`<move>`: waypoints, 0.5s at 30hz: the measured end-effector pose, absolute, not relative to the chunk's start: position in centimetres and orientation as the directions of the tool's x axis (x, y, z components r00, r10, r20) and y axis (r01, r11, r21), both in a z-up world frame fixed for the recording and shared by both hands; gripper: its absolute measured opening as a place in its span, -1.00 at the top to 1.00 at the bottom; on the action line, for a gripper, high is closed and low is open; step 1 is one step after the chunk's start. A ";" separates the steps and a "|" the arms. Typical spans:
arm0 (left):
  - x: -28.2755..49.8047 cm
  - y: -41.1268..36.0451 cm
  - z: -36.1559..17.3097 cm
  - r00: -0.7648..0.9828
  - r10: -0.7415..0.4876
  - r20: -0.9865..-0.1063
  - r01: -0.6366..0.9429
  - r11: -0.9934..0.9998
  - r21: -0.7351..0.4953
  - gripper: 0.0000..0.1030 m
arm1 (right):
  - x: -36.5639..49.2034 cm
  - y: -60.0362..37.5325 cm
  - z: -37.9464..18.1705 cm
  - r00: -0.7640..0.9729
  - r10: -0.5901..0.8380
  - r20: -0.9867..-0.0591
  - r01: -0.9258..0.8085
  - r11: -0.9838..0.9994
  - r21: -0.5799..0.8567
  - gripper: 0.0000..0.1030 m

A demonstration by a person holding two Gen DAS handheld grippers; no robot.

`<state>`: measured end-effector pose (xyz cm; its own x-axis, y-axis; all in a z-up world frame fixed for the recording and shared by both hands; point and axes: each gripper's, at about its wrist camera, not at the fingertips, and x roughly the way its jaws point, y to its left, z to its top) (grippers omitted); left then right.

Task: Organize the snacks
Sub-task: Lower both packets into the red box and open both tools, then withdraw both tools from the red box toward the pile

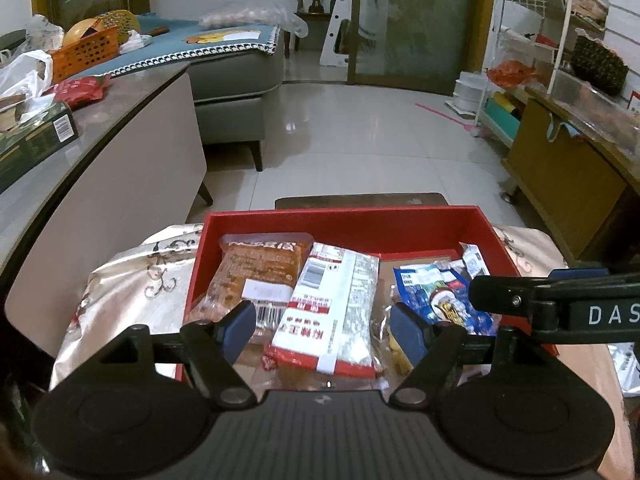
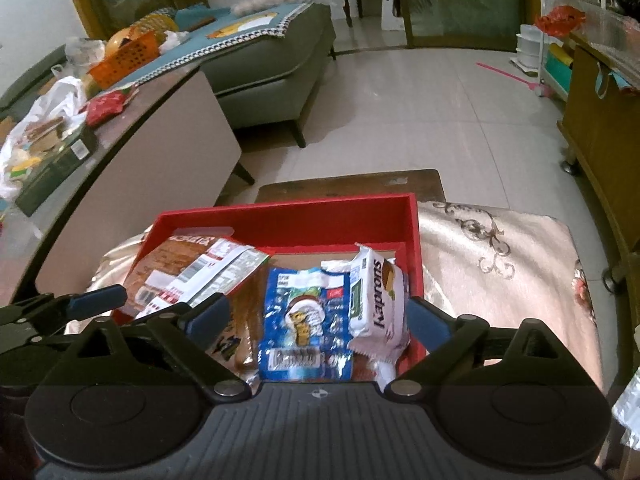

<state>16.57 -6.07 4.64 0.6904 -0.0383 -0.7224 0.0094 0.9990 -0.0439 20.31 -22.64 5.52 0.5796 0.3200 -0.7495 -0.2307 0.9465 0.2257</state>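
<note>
The red rectangular cardboard box point(image 1: 420, 224) sits on a floral-cloth bench point(image 2: 500, 248), packed with crinkly snack packets point(image 2: 300, 320); left gripper point(image 1: 324, 326) and right gripper point(image 2: 318, 322) hover above, jaws apart, empty.

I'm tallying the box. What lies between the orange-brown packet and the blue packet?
The red-and-white packet lies between the orange-brown packet and the blue packet, seen in the left wrist view.

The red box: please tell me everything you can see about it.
The red box is a shallow, open-topped rectangular tray with low red walls and a brown, cardboard-like floor. It sits level on a pale embroidered cloth. Inside lie an orange-brown packet, a red-and-white packet, a blue packet and a white packet, which leans against the right wall. Neither gripper touches it.
</note>
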 end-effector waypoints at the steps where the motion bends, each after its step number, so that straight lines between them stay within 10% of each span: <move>1: 16.3 -6.1 4.7 0.691 -0.039 -0.722 0.012 0.999 -0.043 -0.32 | 20.1 -22.7 5.6 0.578 0.323 -0.749 -0.233 0.945 0.228 -0.91; 15: 12.1 -5.7 5.5 0.697 -0.054 -0.715 0.022 0.998 -0.053 -0.32 | 15.6 -23.1 5.9 0.551 0.335 -0.764 -0.241 0.941 0.239 -0.99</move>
<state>12.05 -5.73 5.51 0.6968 -0.0536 -0.7153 0.0221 0.9983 -0.0532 15.63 -23.12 5.95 0.5514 0.3352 -0.7640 -0.2408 0.9407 0.2390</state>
